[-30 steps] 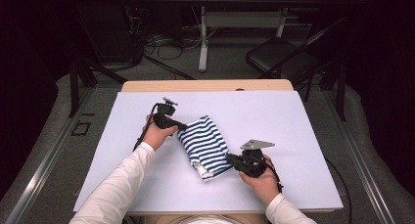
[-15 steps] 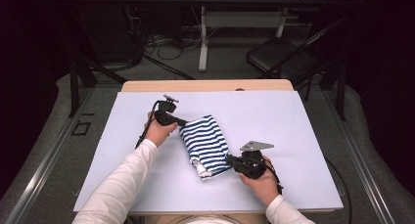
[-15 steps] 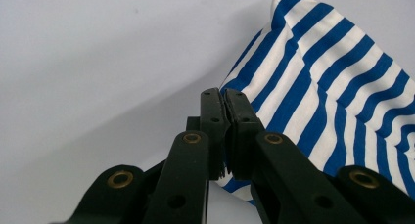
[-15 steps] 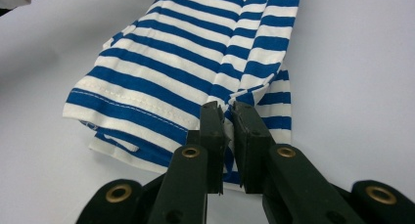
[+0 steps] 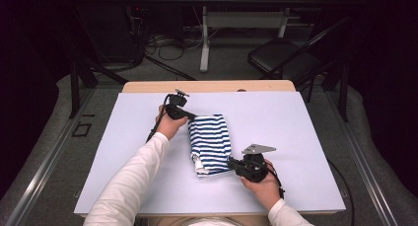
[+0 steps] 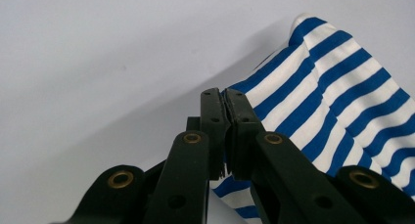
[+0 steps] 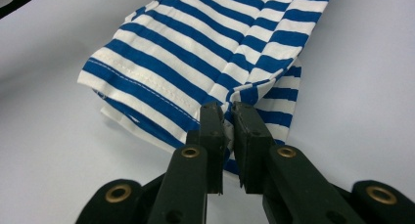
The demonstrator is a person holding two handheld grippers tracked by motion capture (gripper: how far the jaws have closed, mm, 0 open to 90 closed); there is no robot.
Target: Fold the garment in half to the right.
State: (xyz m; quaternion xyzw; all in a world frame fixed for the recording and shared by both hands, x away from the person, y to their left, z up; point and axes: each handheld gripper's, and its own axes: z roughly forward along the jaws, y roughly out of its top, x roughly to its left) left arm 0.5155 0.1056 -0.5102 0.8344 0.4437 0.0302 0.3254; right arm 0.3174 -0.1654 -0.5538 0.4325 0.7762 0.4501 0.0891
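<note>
— High view: where does the striped cloth [image 5: 211, 143] lie?
— Folded, mid-table [image 5: 305, 137], between both hands.
— Left hand-held gripper [image 5: 190, 117]?
— Jaws have just been closing; now clamped on the cloth's far corner.
— Right hand-held gripper [image 5: 231, 163]?
— Pinched tight on the near corner, fabric bunched between the pads [image 7: 211, 131].

Pale lavender tabletop [image 5: 305, 132], rectangular, with a bare wooden strip [image 5: 207, 86] along its far edge. Beyond that edge, grey floor [image 5: 231, 63], a white desk frame [image 5: 236, 19], a black folding chair [image 5: 283, 63] off the far right corner, tangled cables [image 5: 157, 41] off the far left.
</note>
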